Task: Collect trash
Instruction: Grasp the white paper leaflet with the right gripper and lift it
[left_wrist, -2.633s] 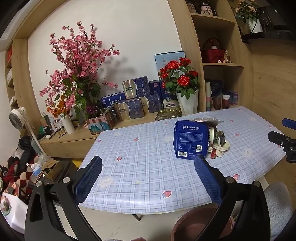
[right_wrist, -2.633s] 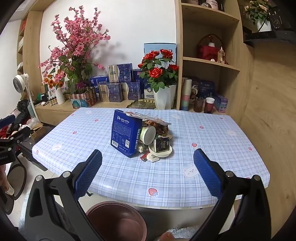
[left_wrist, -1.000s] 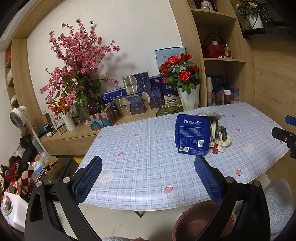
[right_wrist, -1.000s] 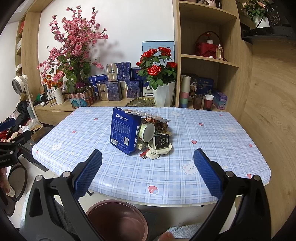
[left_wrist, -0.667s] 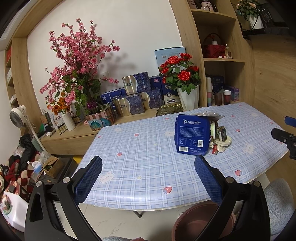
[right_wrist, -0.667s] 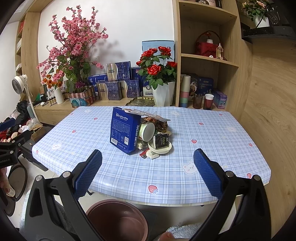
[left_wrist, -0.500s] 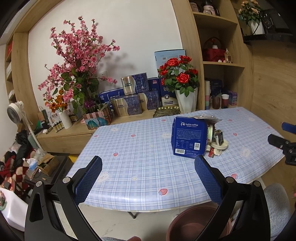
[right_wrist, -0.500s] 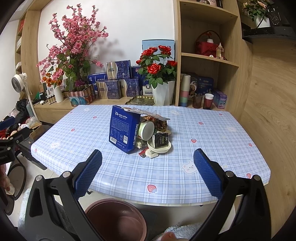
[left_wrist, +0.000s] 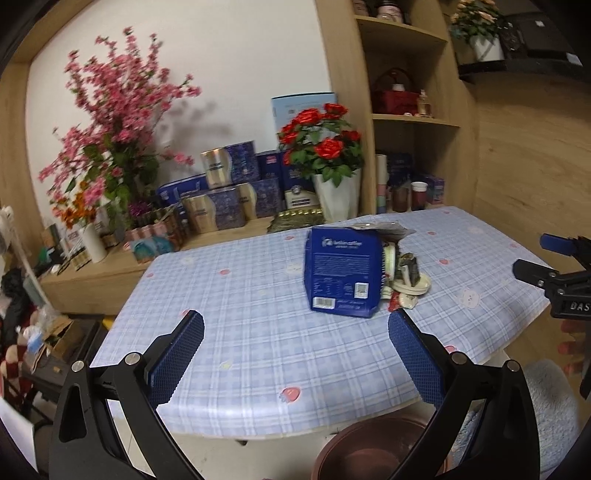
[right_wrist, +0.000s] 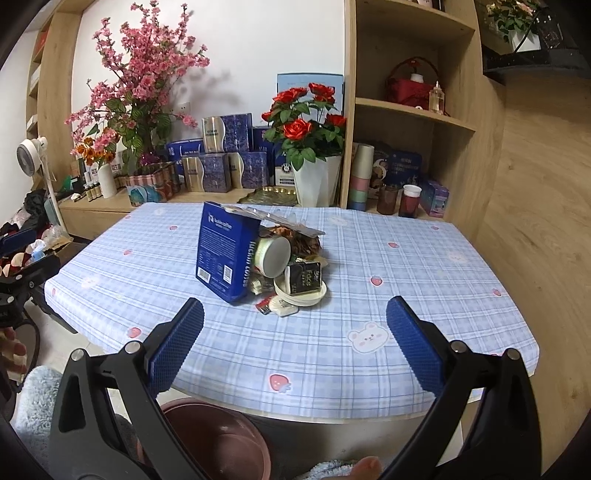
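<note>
Counter (right_wrist: 406, 258): centre of both views, covered in pale blue checked cloth with strawberry and bear prints, front edge rounded.

Room: white back wall, wood-panel wall at right of frame, wooden shelving (right_wrist: 410, 107) upper right holding a red basket (right_wrist: 410, 88) and a small bottle. Low wooden ledge behind counter with pink blossom branches (right_wrist: 144, 74) upper left, red roses in a white vase (right_wrist: 314, 181) at centre, blue-and-gold gift boxes (right_wrist: 225, 158) between them, stacked pastel cups (right_wrist: 360, 181) at right. White fan (right_wrist: 27, 157) and heaped clothes at left edge of right wrist view.

Trash pile, mid-counter:
- Blue coffee box (right_wrist: 225, 254), upright, at left of pile; seen flat-on in left wrist view (left_wrist: 343, 273).
- Clear plastic wrapper (right_wrist: 284, 221) lying over box top and pile.
- Small white cup (right_wrist: 275, 256) tipped on its side, touching box.
- Black-and-gold sachet (right_wrist: 304, 278) standing in a white lid (right_wrist: 317, 293).
- Small torn packets (right_wrist: 277, 306) at front of pile.

Brown bin (right_wrist: 218, 439): on floor below counter's front edge, bottom of both views, interior seen only in part.

Left gripper (left_wrist: 295, 350): spread wide, blue pads apart, holding nothing, short of counter edge. Right gripper (right_wrist: 295, 347): likewise spread wide, holding nothing.
</note>
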